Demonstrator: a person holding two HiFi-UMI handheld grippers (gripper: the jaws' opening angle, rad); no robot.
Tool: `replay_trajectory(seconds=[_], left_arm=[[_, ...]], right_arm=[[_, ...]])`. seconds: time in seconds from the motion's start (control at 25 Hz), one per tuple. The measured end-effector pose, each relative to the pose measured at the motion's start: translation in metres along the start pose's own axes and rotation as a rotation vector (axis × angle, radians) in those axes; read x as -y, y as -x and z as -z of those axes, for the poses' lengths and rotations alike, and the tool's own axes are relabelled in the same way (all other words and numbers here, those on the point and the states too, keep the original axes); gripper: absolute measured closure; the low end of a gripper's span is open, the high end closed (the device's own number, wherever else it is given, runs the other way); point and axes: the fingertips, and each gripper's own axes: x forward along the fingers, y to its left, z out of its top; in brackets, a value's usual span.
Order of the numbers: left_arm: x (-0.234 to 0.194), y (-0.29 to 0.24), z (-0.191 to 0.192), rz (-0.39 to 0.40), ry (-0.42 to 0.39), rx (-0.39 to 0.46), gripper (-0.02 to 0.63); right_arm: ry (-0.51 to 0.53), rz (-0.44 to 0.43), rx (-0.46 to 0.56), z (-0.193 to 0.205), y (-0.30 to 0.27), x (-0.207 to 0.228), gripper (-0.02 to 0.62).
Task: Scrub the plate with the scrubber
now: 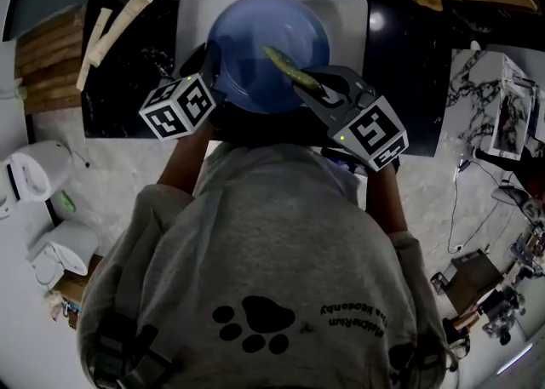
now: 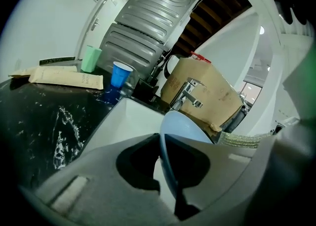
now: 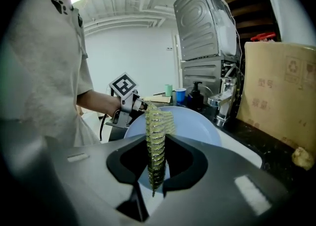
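Over the sink (image 1: 353, 13) our left gripper (image 2: 170, 185) jaws pinch the plate (image 1: 255, 38) by its rim (stiff, light, probably slick when wet); our right gripper (image 3: 155, 183) jaws clamp the soft, limp scrubber (image 3: 157, 131) over its face.

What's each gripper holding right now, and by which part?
The left gripper pinches the blue plate by its rim; the right gripper clamps the scrubber by one end, the rest sticking out over the plate.
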Motion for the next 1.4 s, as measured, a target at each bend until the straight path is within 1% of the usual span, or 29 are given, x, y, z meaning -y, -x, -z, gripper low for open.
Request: replay_trajectory(seconds=[0.12, 0.2, 0.32, 0.44, 0.52, 0.64, 0.8, 0.88, 1.04, 1.28, 1.4], left_arm=[[-0.002, -0.019, -0.004, 0.015, -0.01, -0.017, 0.589], [-0.004, -0.031, -0.004, 0.028, -0.006, -0.032, 0.589], [-0.012, -0.047, -0.005, 0.026, -0.019, -0.051, 0.588], [-0.018, -0.063, 0.007, 0.029, -0.013, -0.103, 0.588], [-0.024, -0.073, 0.017, 0.031, 0.001, -0.138, 0.586], [-0.028, -0.085, 0.024, 0.026, -0.015, -0.165, 0.586], [-0.033, -0.097, 0.035, 0.024, -0.034, -0.207, 0.586], [-0.035, -0.103, 0.036, 0.024, -0.034, -0.21, 0.584], [-0.044, -0.111, 0.04, 0.023, -0.004, -0.215, 0.584], [-0.052, -0.12, 0.048, 0.031, -0.01, -0.238, 0.581], [-0.057, -0.123, 0.048, 0.022, -0.017, -0.231, 0.58]], right_arm=[[-0.025, 0.038, 0.007, 0.002, -0.008, 0.015, 0.52], [-0.065, 0.051, 0.005, 0.006, -0.015, 0.023, 0.52], [-0.13, 0.076, -0.004, 0.012, -0.026, 0.035, 0.52], [-0.168, 0.095, -0.012, 0.02, -0.032, 0.044, 0.52], [-0.173, 0.108, -0.028, 0.029, -0.038, 0.05, 0.52], [-0.174, 0.115, -0.062, 0.043, -0.047, 0.056, 0.52], [-0.199, 0.111, -0.094, 0.057, -0.055, 0.057, 0.52], [-0.209, 0.111, -0.109, 0.063, -0.058, 0.058, 0.52], [-0.229, 0.11, -0.126, 0.069, -0.063, 0.06, 0.52], [-0.238, 0.101, -0.145, 0.073, -0.072, 0.06, 0.52], [-0.242, 0.1, -0.154, 0.075, -0.074, 0.06, 0.52]])
